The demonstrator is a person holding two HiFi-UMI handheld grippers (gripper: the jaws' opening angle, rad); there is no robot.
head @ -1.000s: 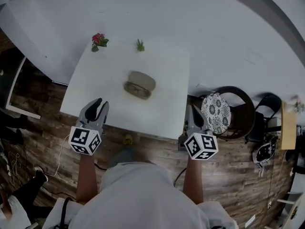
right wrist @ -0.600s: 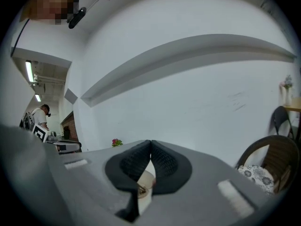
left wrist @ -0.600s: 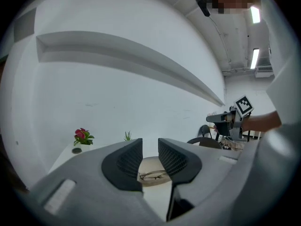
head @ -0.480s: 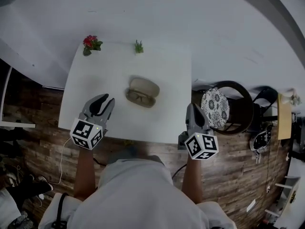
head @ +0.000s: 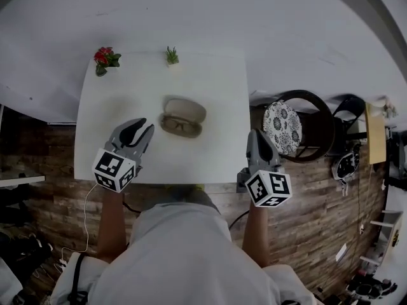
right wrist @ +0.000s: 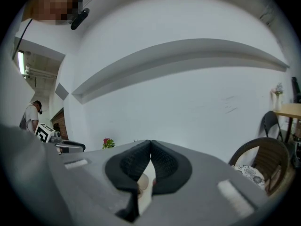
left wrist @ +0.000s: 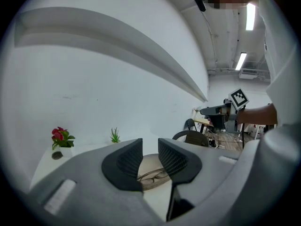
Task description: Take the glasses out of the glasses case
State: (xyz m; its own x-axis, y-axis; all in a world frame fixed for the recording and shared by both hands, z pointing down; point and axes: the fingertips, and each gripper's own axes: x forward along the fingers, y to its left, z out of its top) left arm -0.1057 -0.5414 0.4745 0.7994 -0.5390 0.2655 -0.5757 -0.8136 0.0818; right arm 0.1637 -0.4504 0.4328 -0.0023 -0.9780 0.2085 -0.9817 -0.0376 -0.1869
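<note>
An open beige glasses case (head: 184,110) lies in the middle of the white table (head: 216,151). The glasses (head: 180,126) rest in its near half. The left gripper view shows those glasses (left wrist: 153,175) through the gap between the jaws. My left gripper (head: 138,132) hovers over the table's front left, short of the case, open by a narrow gap and empty (left wrist: 149,145). My right gripper (head: 257,138) is beyond the table's right front corner, shut with its tips touching and nothing held (right wrist: 150,145).
A red flower pot (head: 102,58) and a small green plant (head: 171,55) stand at the table's far edge against the white wall. A round chair with a patterned cushion (head: 280,127) is to the right of the table. Wooden floor surrounds it.
Both grippers have shifted slightly forward; the left one now stands over the table's front part. The case and glasses lie as before.
</note>
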